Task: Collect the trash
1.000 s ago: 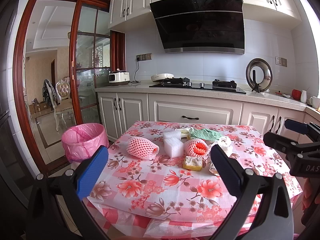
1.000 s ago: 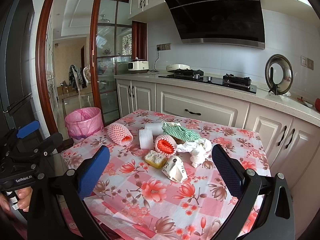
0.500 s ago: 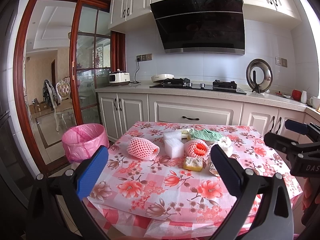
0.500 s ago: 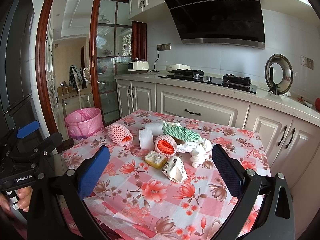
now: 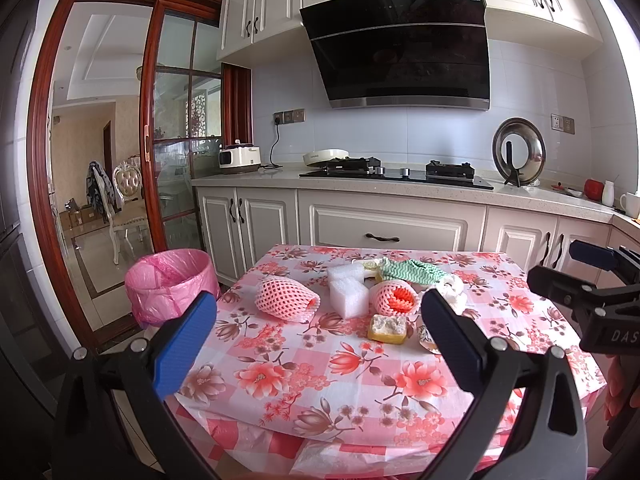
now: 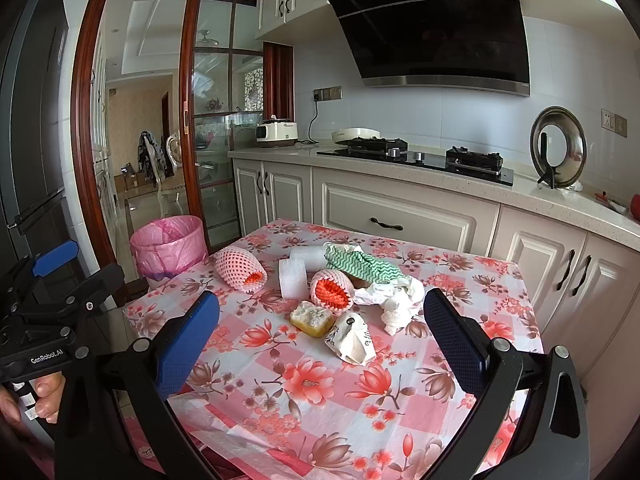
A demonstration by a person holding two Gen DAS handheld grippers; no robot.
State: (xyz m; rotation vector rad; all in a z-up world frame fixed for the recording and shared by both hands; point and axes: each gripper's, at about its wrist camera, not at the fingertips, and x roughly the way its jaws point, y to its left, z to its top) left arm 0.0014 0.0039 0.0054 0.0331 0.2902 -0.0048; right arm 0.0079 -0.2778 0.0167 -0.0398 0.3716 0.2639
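Note:
Trash lies clustered mid-table on a floral pink cloth (image 5: 304, 376): two pink foam fruit nets (image 5: 286, 300) (image 6: 331, 291), white foam blocks (image 5: 347, 295), a yellow sponge (image 5: 387, 329), a green-white cloth (image 6: 360, 266), crumpled white tissue (image 6: 394, 300) and a folded paper wrapper (image 6: 352, 339). A bin lined with a pink bag (image 5: 170, 286) stands on the floor left of the table. My left gripper (image 5: 316, 344) is open and empty, held short of the table's near edge. My right gripper (image 6: 320, 344) is open too, hovering over the near part of the table with nothing between its fingers.
White kitchen cabinets and a counter (image 5: 400, 188) with a gas hob run behind the table. A wood-framed glass sliding door (image 5: 176, 152) stands left, behind the bin. A person's hand (image 6: 44, 396) holds the left gripper's handle.

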